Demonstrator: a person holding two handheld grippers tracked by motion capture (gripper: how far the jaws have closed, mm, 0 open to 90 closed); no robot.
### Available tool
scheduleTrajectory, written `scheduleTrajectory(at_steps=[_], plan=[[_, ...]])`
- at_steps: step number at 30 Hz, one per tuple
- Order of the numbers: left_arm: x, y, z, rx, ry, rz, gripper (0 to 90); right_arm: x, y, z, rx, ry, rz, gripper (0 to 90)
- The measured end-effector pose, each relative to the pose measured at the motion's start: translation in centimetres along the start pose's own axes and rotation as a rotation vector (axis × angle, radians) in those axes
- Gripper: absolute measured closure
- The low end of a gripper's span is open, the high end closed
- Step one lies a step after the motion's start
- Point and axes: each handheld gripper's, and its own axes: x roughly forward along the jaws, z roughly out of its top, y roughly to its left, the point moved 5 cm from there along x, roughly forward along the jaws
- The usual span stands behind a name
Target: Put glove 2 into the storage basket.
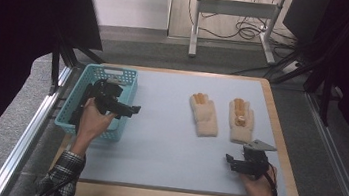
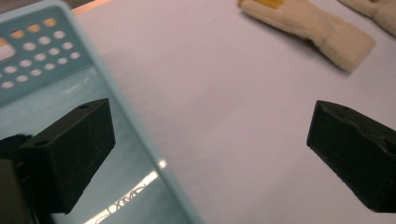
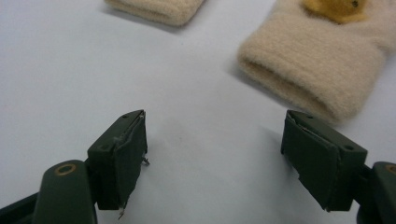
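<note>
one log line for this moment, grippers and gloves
left gripper: open, over basket | right gripper: open, empty | gloves: both on mat

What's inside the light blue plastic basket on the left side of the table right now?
The light blue perforated plastic basket shows a bare, shiny floor in the left gripper view, with no item visible. In the high view, the left claw and hand cover much of its inside, so that part cannot be checked.
</note>
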Motion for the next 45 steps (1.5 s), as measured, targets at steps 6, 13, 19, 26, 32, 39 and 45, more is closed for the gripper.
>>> scheduleTrajectory(at_steps=[6,13,19,26,32,39,45], plan=[[1.1,-2.3,0.0,0.046,-0.006,-0.03,1.3,0.0,0.0,0.0,0.0,0.0,0.0,21.9],[2.3,-6.2,-1.2,0.112,-0.021,-0.069,1.2,0.0,0.0,0.0,-0.001,0.0,-0.001,21.9],[2.8,-8.7,-2.8,0.121,-0.047,-0.111,1.2,0.0,0.0,0.0,-0.001,0.0,-0.001,21.9],[3.7,-9.9,-5.6,0.111,-0.035,-0.101,1.3,0.1,0.0,0.0,0.0,0.005,0.006,17.6],[4.6,-10.3,-8.5,0.077,-0.02,-0.091,1.6,0.1,0.1,0.0,-0.003,0.01,0.008,16.2],[5.6,-9.7,-11.4,0.06,0.036,-0.025,1.7,-0.1,0.1,0.0,0.007,-0.006,0.003,27.7],[5.8,-9.5,-11.8,0.043,0.028,-0.024,2.1,-0.5,0.6,0.0,0.023,-0.019,0.031,41.5]])
